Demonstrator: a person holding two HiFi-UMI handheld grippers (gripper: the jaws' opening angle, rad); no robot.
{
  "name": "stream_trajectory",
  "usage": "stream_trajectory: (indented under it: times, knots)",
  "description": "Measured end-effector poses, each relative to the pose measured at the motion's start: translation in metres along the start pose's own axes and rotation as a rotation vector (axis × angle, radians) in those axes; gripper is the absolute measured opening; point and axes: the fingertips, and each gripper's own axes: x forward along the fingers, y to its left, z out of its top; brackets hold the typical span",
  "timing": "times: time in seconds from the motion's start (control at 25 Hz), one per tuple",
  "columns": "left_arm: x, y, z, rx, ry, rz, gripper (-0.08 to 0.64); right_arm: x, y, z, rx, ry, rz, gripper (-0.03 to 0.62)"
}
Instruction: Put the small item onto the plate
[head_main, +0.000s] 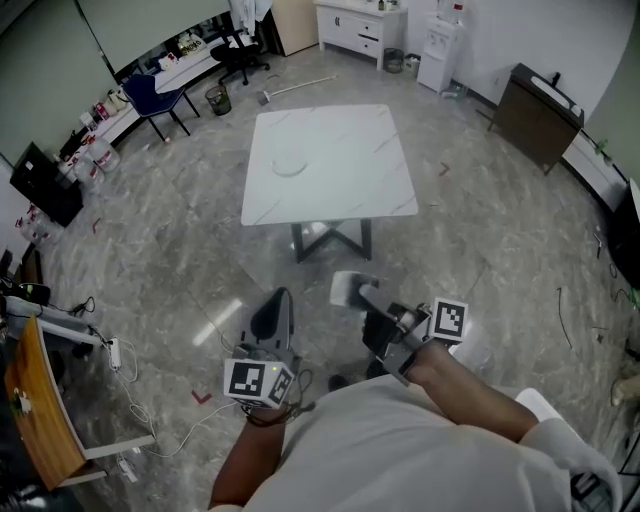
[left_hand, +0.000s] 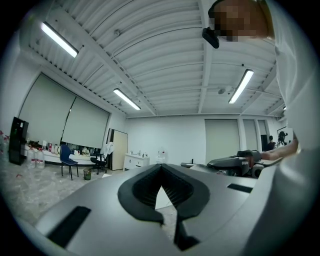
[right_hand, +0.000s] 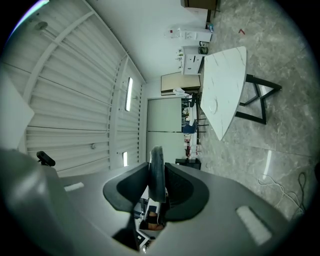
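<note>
White marble table (head_main: 340, 175) bears one plate (head_main: 288, 164). Short of the table are two grippers. The right gripper (head_main: 352, 292) clamps one thin grey small item (right_hand: 157, 167); the left gripper (head_main: 272, 318) has its jaws closed and empty.

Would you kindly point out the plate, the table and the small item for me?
plate (head_main: 288, 175), head view, near rim.
table (head_main: 350, 190), head view, bare top.
small item (right_hand: 156, 165), right gripper view, edge between jaws.

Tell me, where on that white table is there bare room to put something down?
Nearly everywhere: the table holds only a clear plate, left of centre. The whole right half and the near edge strip are bare. Nowhere is crowded.
</note>
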Motion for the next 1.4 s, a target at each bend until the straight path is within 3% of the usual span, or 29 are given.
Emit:
stream_trajectory:
  times: [0.24,0.64,0.88,1.2,1.4]
  knots:
    - [0.054,0.032,-0.007,0.012,0.012,0.039,0.006,0.048,-0.018,0.061,0.011,0.020,0.012,0.097]
    - [0.214,0.078,0.000,0.014,-0.004,0.125,0.006,0.135,-0.037,0.214,0.013,0.147,0.036,0.097]
    - [0.286,0.107,0.020,0.022,-0.042,0.192,0.006,0.178,-0.041,0.286,0.006,0.219,0.043,0.097]
    - [0.350,0.149,0.016,0.019,-0.039,0.190,0.006,0.236,-0.056,0.347,0.013,0.207,0.058,0.097]
    - [0.403,0.196,0.009,-0.006,-0.031,0.157,0.005,0.291,-0.077,0.379,0.013,0.197,0.045,0.097]
